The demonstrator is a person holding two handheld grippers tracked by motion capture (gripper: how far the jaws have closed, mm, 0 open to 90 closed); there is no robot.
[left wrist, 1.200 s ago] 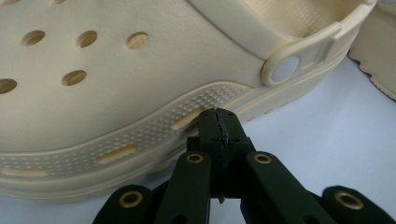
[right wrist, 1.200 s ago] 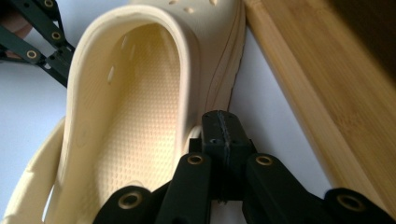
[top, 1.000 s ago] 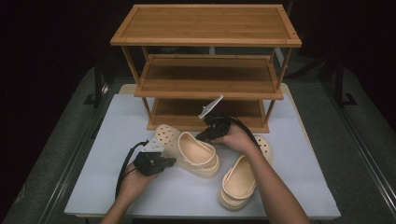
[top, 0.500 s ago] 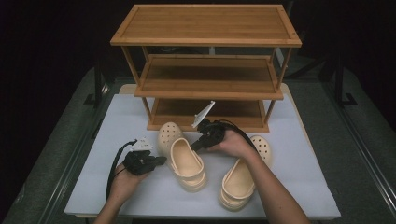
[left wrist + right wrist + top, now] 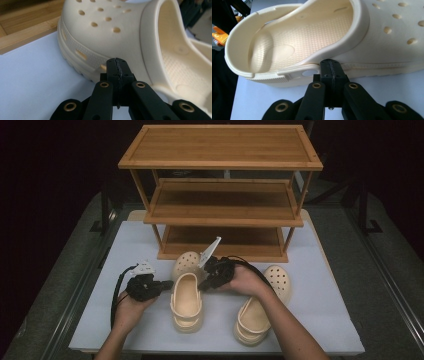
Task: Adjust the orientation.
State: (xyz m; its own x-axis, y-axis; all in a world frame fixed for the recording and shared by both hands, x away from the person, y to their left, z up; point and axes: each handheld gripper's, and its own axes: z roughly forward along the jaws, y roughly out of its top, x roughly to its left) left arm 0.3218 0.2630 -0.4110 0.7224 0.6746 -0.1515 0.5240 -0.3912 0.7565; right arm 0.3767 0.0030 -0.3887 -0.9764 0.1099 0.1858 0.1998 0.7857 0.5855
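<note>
Cream-coloured clog sits between my left gripper and right gripper, both jaws fully shut and empty, nudging its sides to straighten it toward the wooden rack.

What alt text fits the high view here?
Two shut grippers, left and right, flank a cream clog on a white table. A second clog lies right; a wooden shelf rack stands behind.
</note>
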